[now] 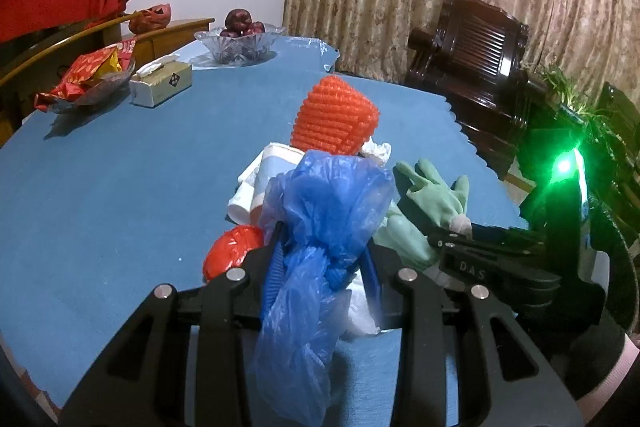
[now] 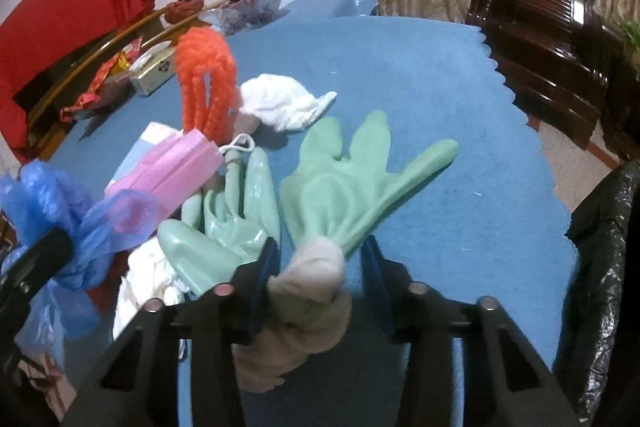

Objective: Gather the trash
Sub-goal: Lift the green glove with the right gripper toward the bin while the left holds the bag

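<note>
Left gripper (image 1: 320, 259): clamped on a crumpled blue bag (image 1: 320, 227), which bulged out ahead of the pads and hung down behind them; probably held ready for binning.
Right gripper (image 2: 320, 267): no earlier frame to compare; jaws stood either side of the beige cuff of a green glove (image 2: 352, 183), the cuff bunched between them, apparently pinched so the glove could be lifted by its narrowest part.
Glove: fingers fanned forward from the right gripper, flat on the blue worktop (image 2: 440, 87).
Second glove (image 2: 228, 227): just left of the right gripper, glossy, heaped on other litter.
Other trash: pink mask (image 2: 172, 171), orange foam net (image 2: 204, 83) and white tissue (image 2: 288, 99) lay ahead-left, clustered together.
Bin liner (image 2: 600, 259): black, at the right gripper's right edge, the likely drop point.
</note>
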Available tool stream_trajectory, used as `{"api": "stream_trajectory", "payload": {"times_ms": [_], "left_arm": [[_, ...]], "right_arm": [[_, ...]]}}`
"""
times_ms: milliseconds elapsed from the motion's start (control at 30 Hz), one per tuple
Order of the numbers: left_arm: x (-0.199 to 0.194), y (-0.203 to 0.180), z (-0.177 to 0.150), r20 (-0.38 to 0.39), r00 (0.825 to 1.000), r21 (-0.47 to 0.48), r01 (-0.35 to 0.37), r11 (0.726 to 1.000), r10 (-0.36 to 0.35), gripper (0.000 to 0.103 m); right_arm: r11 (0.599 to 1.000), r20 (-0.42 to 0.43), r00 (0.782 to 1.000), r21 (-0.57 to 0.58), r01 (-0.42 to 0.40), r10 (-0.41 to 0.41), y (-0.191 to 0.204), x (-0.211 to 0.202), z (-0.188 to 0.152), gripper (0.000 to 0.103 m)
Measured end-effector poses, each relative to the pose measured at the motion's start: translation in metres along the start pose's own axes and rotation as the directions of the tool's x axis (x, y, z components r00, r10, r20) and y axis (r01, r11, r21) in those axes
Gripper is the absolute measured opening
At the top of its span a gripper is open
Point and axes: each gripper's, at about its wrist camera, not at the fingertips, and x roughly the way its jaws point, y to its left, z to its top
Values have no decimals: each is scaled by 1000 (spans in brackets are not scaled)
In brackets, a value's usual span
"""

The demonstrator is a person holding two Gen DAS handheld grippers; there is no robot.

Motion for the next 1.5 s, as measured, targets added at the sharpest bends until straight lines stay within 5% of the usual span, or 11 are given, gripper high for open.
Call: {"api": "stream_trajectory", "payload": {"times_ms": [800, 1500], "left_arm": [[-35, -45, 21, 68, 995, 53, 65, 996, -69, 34], [-56, -108, 26, 81, 980, 134, 169, 977, -180, 34]], "right_arm": [[999, 215, 976, 21, -39, 34, -19, -121, 10, 29], [997, 329, 943, 74, 29, -51, -61, -201, -10, 29]]}}
